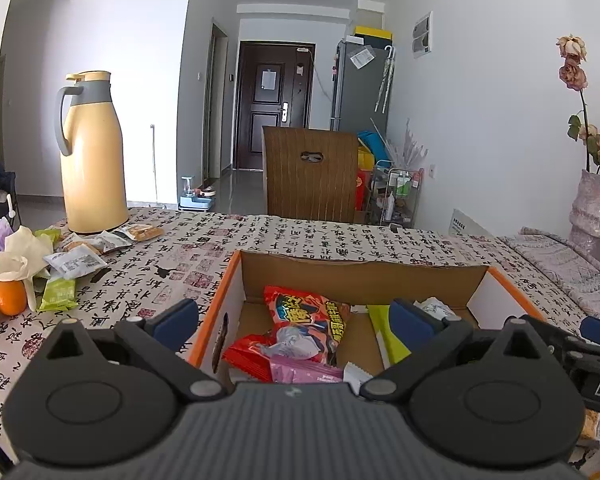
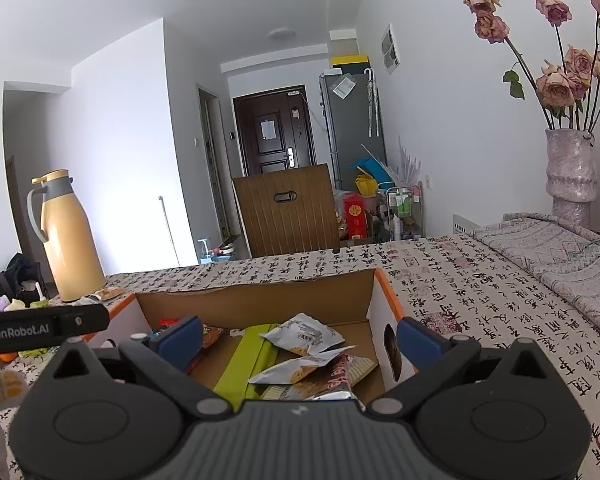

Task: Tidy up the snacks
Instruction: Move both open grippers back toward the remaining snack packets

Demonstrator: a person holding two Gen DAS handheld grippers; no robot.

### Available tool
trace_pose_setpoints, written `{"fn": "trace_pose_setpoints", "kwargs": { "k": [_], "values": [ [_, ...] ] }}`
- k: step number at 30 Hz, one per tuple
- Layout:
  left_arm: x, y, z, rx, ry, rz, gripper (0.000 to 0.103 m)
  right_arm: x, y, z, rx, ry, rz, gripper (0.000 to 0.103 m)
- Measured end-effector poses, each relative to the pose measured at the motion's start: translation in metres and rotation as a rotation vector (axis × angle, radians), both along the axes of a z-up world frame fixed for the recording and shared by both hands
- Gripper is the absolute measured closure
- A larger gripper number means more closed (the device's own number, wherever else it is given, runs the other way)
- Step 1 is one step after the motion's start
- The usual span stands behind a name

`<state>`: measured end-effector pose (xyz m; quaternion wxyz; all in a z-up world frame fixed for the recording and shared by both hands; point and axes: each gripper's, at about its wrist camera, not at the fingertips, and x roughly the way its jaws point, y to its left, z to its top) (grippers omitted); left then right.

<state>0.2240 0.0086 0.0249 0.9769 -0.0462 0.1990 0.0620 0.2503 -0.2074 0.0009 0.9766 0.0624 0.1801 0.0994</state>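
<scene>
A domestic room, with a table (image 1: pixel 260 236) under a calligraphy-printed cloth, formed the setting. Nearest each lens, both grippers hung over an open cardboard box (image 1: pixel 356 270) with orange edging. The left gripper (image 1: pixel 296 320) stood with its jaws wide and nothing between them, the left blue pad outside the box's left wall and the right pad over its interior. The right gripper (image 2: pixel 300 334) was likewise spread wide and empty, straddling the box's right wall.

Inside the box lay the snacks already gathered: a red packet (image 1: pixel 306 320), a pink packet (image 1: pixel 304 372), a lime-green pack (image 2: pixel 248 360) and two silver packets (image 2: pixel 304 336), loosely heaped.

Further left on the table, well apart from the box, the remaining loose snacks (image 1: pixel 74 262) lay scattered beside two oranges (image 1: pixel 6 298) and crumpled tissue (image 1: pixel 20 254), just in front of a yellow thermos jug (image 1: pixel 92 152). A vase of dried roses (image 2: pixel 570 168) stood at the far right.

Judged from this layout, the step in hand was fetching another packet from the left pile. It would be done best by the left gripper, approaching low, closing across a packet's flat middle, not a slippery sealed edge. Taking the outermost packet first would avoid disturbing the oranges and jug. Release should come only once clear of the box wall.
</scene>
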Motion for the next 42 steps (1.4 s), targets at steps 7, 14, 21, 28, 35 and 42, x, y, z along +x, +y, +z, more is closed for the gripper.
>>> {"fn": "trace_pose_setpoints", "kwargs": {
  "k": [7, 14, 21, 28, 35, 42],
  "values": [
    [-0.002, -0.001, 0.003, -0.003, -0.007, 0.001, 0.000, -0.001, 0.000, 0.001, -0.002, -0.005, 0.000, 0.000],
    [-0.012, -0.002, 0.014, -0.010, -0.029, 0.007, 0.000, -0.008, 0.003, 0.012, -0.014, -0.024, 0.008, 0.000],
    [-0.025, -0.003, 0.020, -0.015, -0.023, 0.010, 0.000, -0.027, 0.002, 0.021, -0.034, -0.033, 0.015, 0.000],
    [-0.047, -0.002, 0.020, -0.009, -0.019, 0.004, 0.000, -0.050, 0.000, 0.019, -0.050, -0.015, 0.026, 0.000],
    [-0.074, 0.006, 0.011, -0.013, 0.010, -0.002, 0.000, -0.076, -0.001, 0.008, -0.048, 0.025, 0.041, 0.000],
    [-0.104, 0.014, -0.004, -0.005, 0.039, -0.022, 0.000, -0.103, 0.001, -0.002, -0.063, 0.062, 0.050, 0.000]
  ]
}}
